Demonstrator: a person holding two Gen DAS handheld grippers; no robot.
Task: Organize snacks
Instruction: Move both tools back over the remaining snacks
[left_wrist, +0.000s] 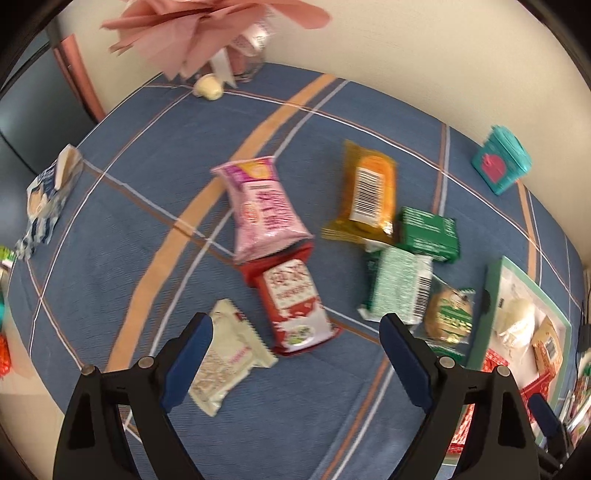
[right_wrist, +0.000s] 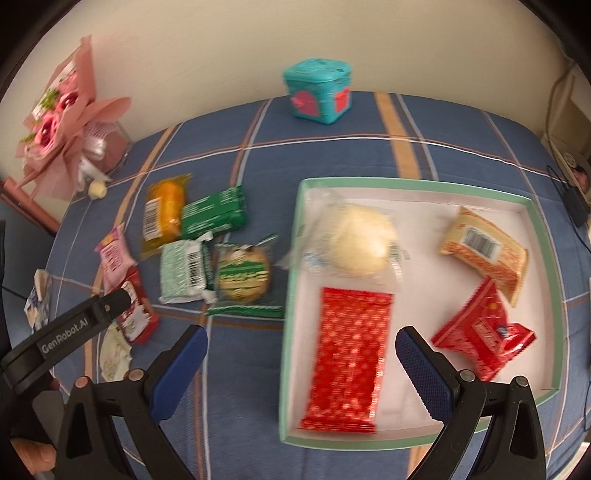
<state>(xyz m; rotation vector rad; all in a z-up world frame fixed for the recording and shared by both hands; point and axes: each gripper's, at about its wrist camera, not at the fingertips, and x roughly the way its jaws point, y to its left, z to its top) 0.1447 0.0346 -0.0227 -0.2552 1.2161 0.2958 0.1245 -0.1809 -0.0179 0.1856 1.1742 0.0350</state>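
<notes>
Blue-padded, the left hand-held gripper (left_wrist: 295, 354) hangs spread and empty over the table (left_wrist: 147, 177), a red-and-white snack packet (left_wrist: 295, 310) just ahead between its fingers; the right hand-held gripper (right_wrist: 301, 365), equally spread, hovers above a red foil bar (right_wrist: 347, 358) inside the green-rimmed tray (right_wrist: 543, 236)

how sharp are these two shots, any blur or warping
Left wrist view: motion blur smears the pink packet and red packet; fisheye bends the tablecloth stripes. Right wrist view: the tray edges bow, and the red patterned packet is soft.
</notes>
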